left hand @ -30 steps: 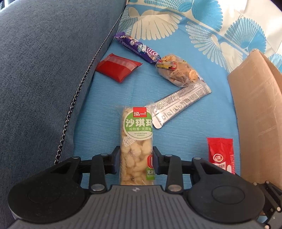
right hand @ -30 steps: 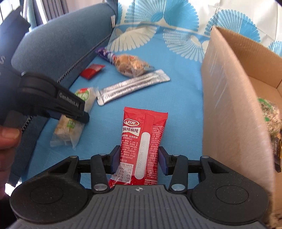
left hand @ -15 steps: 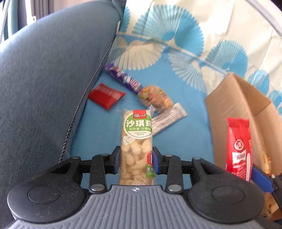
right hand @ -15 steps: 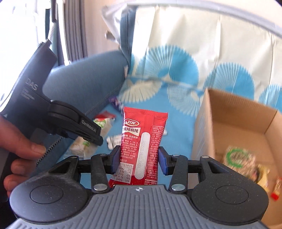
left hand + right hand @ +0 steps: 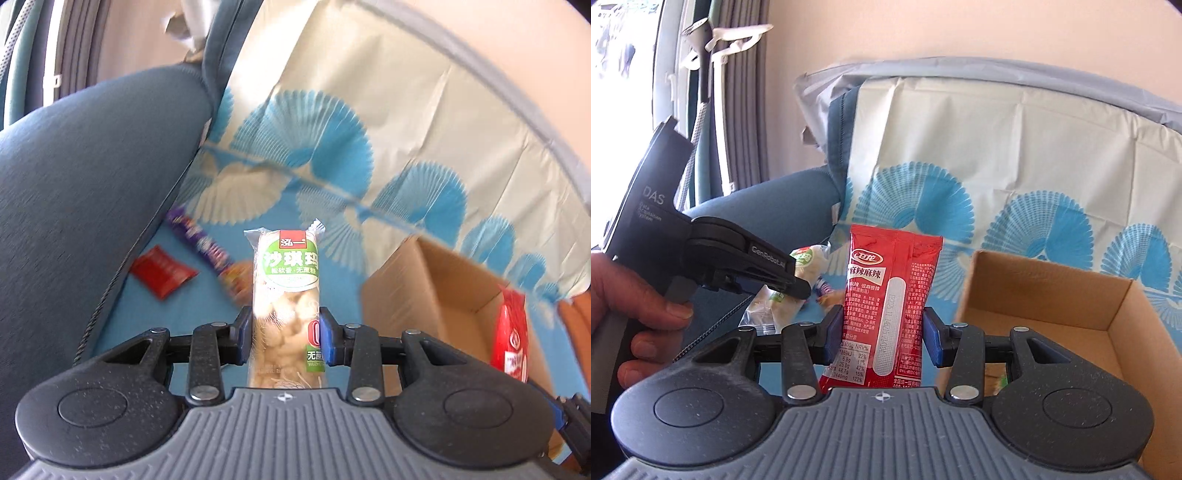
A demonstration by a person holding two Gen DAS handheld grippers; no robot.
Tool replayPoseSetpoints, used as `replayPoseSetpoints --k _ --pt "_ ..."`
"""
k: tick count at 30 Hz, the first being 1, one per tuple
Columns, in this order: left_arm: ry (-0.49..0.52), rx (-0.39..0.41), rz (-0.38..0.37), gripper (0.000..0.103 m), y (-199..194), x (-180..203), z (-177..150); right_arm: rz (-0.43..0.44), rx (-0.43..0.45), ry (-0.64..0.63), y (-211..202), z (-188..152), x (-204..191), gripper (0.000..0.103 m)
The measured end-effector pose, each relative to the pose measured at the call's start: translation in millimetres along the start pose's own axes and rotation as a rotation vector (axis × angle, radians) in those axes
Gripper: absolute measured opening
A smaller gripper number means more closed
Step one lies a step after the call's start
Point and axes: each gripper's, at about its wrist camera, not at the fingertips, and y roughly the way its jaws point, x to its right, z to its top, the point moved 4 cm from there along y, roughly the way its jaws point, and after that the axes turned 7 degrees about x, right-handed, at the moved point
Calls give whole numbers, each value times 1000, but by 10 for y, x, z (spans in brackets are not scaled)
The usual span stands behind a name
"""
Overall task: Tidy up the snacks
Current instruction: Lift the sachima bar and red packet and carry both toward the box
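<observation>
My left gripper (image 5: 286,338) is shut on a clear pack of pale puffed snack with a green label (image 5: 286,295), held upright above the blue cover. My right gripper (image 5: 882,334) is shut on a red spicy snack pack (image 5: 892,295), also upright. An open cardboard box (image 5: 436,291) stands to the right; in the right wrist view the cardboard box (image 5: 1067,291) sits just right of the red pack. The left gripper (image 5: 792,286) with its green-label pack (image 5: 809,264) shows at the left of the right wrist view, held by a hand (image 5: 635,306). The red pack (image 5: 511,332) appears over the box.
On the blue cover lie a small red packet (image 5: 162,271), a purple wrapper (image 5: 201,240) and an orange snack bag (image 5: 240,278). A grey-blue sofa arm (image 5: 81,177) rises on the left. A cream sheet with blue fans (image 5: 369,147) drapes the backrest. Some snacks lie inside the box (image 5: 995,376).
Both grippers have risen and tilted up with their packs. The snacks on the cover dropped lower in view, and the backrest and wall came into sight. The red pack now hangs beside the box.
</observation>
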Motion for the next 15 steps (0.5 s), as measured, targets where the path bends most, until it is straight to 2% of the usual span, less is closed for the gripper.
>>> replayPoseSetpoints --k 8,15 --pt "-36 79 -119 39 31 362 90 -117 56 71 -185 102 576 47" --pt "-54 101 -229 39 64 697 77 -333 107 209 -408 108 1310 47"
